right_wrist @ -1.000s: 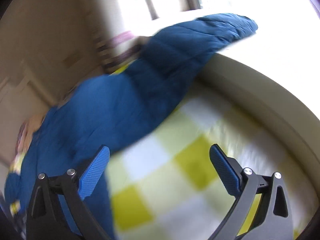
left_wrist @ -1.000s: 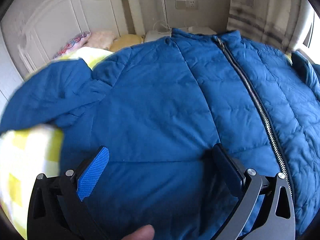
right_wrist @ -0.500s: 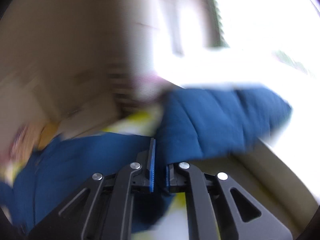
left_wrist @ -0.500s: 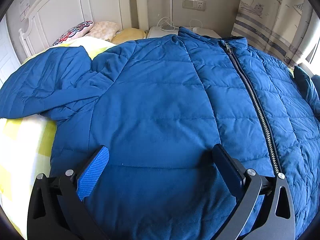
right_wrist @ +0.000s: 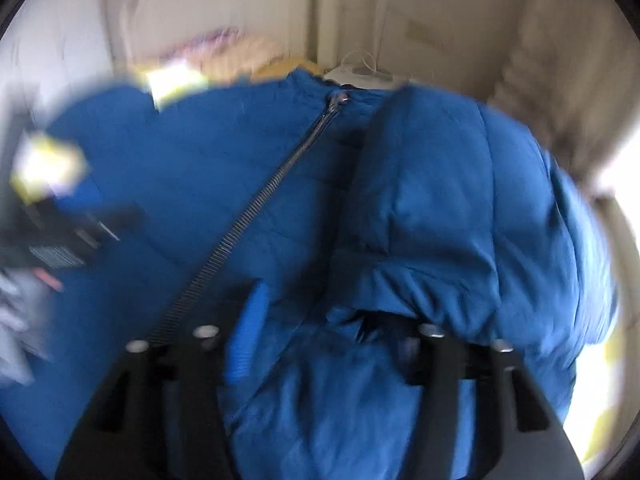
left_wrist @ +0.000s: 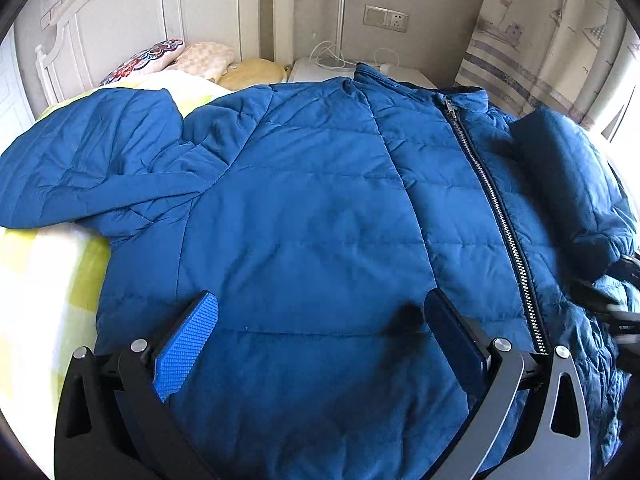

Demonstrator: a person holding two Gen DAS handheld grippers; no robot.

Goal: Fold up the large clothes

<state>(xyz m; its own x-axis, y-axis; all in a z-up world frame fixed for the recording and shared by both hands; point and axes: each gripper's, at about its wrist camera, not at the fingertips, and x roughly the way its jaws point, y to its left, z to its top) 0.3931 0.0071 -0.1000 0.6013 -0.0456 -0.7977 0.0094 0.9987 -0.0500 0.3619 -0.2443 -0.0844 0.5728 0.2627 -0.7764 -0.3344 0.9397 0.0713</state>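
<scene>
Blue jacket [left_wrist: 304, 216] lies zipped, front up, on the bed [left_wrist: 44, 280]. Left tongs [left_wrist: 320, 340] spread wide above its hem, gripping nothing. Right tongs [right_wrist: 332, 344] have just been opening; sleeve [right_wrist: 452, 216] is draped between them, folded across the chest.

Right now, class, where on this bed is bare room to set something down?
One bare strip of yellow-checked blanket lies beside the jacket's body, below its spread sleeve. Another small patch lies between that sleeve and the pillows. Elsewhere the jacket covers the bed.
</scene>
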